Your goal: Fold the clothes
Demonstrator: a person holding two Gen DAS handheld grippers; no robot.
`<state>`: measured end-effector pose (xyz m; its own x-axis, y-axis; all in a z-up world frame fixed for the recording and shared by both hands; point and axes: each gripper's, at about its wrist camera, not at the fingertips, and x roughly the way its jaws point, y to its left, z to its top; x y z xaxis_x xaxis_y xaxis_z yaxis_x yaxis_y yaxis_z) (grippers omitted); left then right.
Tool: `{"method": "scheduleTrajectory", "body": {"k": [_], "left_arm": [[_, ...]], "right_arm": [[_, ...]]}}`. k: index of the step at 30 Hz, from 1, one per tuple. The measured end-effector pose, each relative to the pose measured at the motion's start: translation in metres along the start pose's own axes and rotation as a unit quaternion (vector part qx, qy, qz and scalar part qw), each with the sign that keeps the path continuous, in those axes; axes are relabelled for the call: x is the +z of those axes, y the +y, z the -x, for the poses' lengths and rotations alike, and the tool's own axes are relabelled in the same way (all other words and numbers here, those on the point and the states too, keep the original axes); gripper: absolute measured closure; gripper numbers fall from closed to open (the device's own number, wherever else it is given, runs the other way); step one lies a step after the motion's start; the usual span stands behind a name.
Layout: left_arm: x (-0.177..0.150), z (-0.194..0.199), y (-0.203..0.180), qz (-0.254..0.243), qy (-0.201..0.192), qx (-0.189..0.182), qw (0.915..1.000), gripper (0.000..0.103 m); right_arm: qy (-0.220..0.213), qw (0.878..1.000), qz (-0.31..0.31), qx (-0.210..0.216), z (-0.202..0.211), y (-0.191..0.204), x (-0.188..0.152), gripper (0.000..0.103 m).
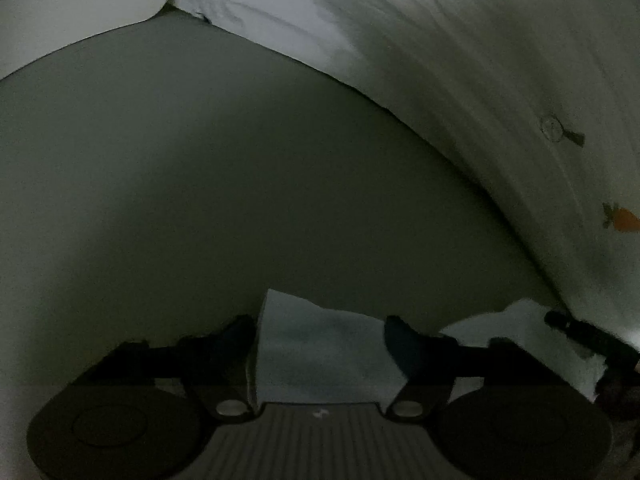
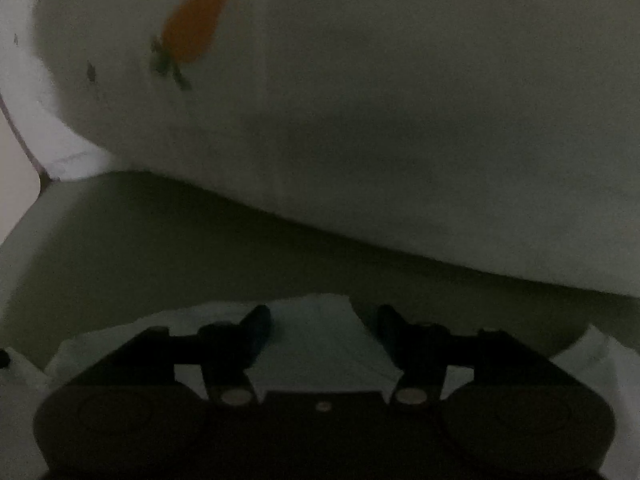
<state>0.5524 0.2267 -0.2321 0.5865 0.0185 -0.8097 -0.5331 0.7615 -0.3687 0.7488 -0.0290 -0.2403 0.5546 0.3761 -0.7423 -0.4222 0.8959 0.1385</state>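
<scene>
The white garment [image 1: 500, 80], printed with a small orange carrot [image 1: 624, 219], lies spread on the dim grey-green worktop [image 1: 200, 180], filling the upper right of the left wrist view and the upper half of the right wrist view [image 2: 400, 120], where the carrot [image 2: 196, 20] looks large and blurred. The left gripper [image 1: 320, 332] stands partly open with a pale fold of cloth [image 1: 320, 344] rising between its fingers, though whether they press on it cannot be told. The right gripper [image 2: 324, 320] is likewise partly open over a pale fold [image 2: 320, 332], its grip equally unclear.
</scene>
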Motion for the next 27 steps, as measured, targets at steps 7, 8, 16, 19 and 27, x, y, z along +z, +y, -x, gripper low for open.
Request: {"method": "scheduleTrajectory", "body": {"k": [7, 8, 16, 19, 27], "left_arm": [[-0.013, 0.03, -0.016, 0.041, -0.061, 0.119, 0.9902, 0.101], [-0.014, 0.037, -0.018, 0.039, -0.07, 0.125, 0.989, 0.101], [-0.03, 0.019, -0.013, -0.018, -0.067, 0.248, 0.9664, 0.101], [-0.028, 0.043, -0.006, 0.026, -0.083, 0.179, 0.9799, 0.089], [-0.052, 0.05, -0.123, -0.173, -0.075, 0.084, 0.9785, 0.013]], "right_arm": [[-0.063, 0.998, -0.009, 0.001, 0.022, 0.003, -0.007, 0.087], [-0.075, 0.997, -0.018, 0.005, 0.027, 0.002, -0.005, 0.087], [-0.06, 0.998, -0.016, -0.018, -0.006, 0.004, -0.014, 0.081], [-0.057, 0.998, -0.011, -0.03, 0.004, 0.004, -0.008, 0.061], [-0.132, 0.988, -0.06, -0.062, 0.13, -0.041, -0.045, 0.021]]}}
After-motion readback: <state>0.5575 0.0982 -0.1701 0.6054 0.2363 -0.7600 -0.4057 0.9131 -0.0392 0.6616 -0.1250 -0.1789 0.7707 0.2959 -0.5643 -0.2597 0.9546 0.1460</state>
